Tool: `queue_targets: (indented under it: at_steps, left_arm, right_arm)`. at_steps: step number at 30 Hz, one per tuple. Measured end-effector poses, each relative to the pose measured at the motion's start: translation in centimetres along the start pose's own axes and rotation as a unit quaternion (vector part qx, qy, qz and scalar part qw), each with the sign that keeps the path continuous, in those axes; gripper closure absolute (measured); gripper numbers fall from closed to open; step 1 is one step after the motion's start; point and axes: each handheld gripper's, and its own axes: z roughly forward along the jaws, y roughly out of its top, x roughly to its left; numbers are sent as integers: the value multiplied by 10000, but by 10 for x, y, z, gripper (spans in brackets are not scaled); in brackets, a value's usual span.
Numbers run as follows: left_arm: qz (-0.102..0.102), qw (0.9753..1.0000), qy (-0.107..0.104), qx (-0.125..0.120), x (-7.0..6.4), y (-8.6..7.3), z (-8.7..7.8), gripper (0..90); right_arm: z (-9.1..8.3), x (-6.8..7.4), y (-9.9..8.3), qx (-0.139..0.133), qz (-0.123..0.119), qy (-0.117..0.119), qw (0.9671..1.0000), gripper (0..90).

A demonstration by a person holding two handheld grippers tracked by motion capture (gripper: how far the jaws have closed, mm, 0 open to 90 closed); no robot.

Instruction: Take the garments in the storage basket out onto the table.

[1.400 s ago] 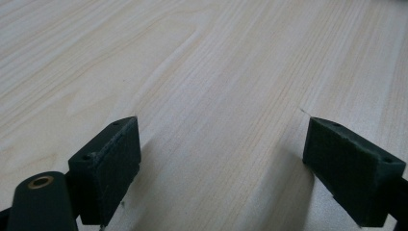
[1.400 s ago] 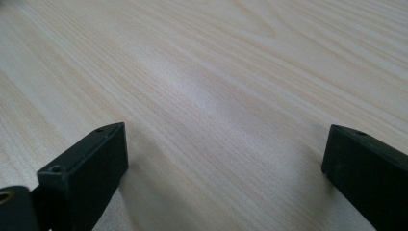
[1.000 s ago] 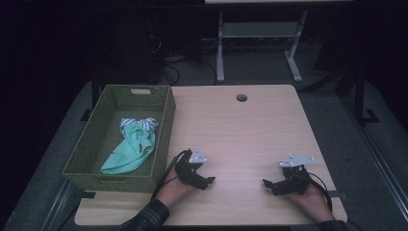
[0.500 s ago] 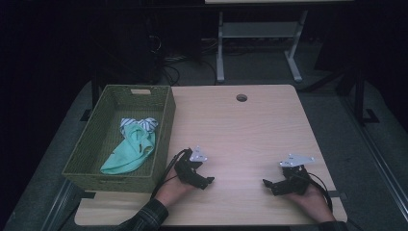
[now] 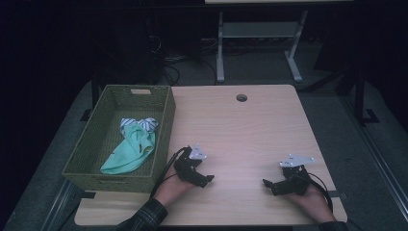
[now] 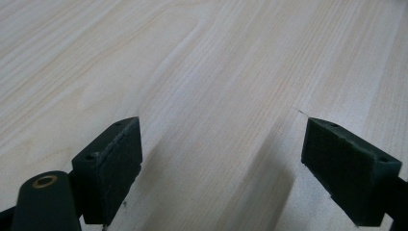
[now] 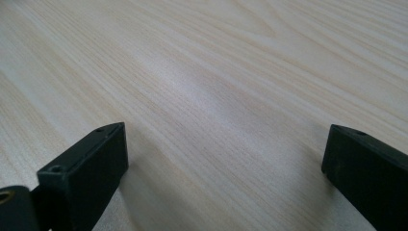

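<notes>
My left gripper rests low on the wooden table near its front edge, just right of the basket. Its jaws stand wide apart over bare wood, so my left gripper is open and holds nothing. My right gripper lies at the front right of the table, pointing left. In the right gripper view my right gripper is open too, with only wood grain between the pads. A mint green cloth and a striped cloth lie inside the basket.
A green woven basket stands along the table's left side. A round cable hole sits near the far edge. Beyond the table a metal desk frame and cables lie on the dark floor.
</notes>
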Motion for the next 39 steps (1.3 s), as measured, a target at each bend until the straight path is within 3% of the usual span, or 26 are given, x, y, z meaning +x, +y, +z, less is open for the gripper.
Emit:
queue_targets:
  at_steps: [7, 39]
  left_arm:
    - [-156, 9998, -70, -59, 2, 1, -2, 136]
    - [-242, 9996, -19, -126, 5, 10, -12, 137]
  right_arm:
    - [0, 0, 0, 15, 29, 7, 10000, 18]
    - [0, 1, 0, 0, 70, -8, 10000, 18]
